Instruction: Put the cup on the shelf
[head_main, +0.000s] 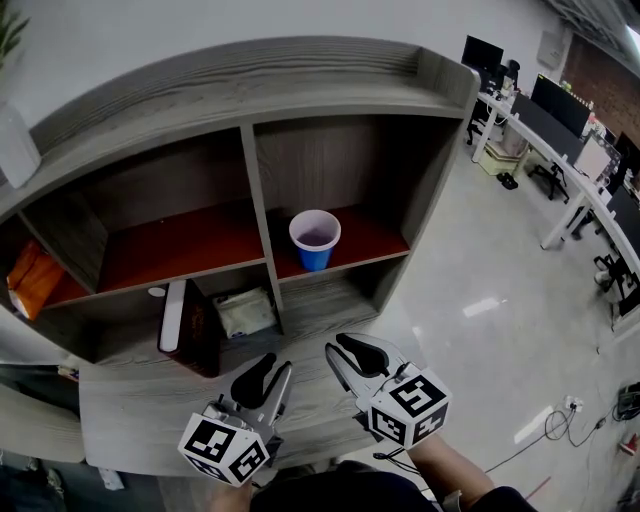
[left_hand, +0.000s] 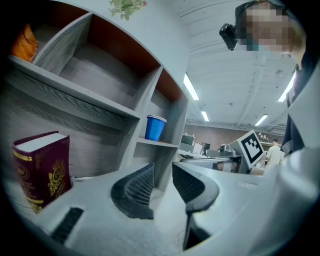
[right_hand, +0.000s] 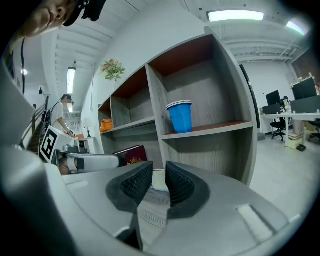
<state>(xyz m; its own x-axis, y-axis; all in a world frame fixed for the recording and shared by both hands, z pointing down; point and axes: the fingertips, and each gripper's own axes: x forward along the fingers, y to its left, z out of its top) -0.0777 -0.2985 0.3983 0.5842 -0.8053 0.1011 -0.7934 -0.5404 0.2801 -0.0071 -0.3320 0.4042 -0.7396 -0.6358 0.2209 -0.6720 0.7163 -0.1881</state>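
- Blue plastic with a white rim, the cup stood upright on the reddish board of the upper right compartment of the shelf, near the front edge and nearer the central divider than the outer wall.
- Neither claw touched the cup; both were held low in front of the shelf, well apart from it, over a grey wood-grain surface.
- The left gripper had its two ribbed black pads a little apart, with nothing between them; the left gripper view showed only the grey surface through the gap.
- The right gripper had its pads drawn close, with a narrow slit between them, and pinched nothing.
- The two grippers lay side by side, both pointing toward the shelf.
- A dark red book with a gold emblem stood upright in the lower left compartment.
- A white packet lay just right of the book.
- An orange bag sat at the far left of the upper level.
- A small plant stood on top of the shelf.
- Office desks with monitors lined the room to the right.
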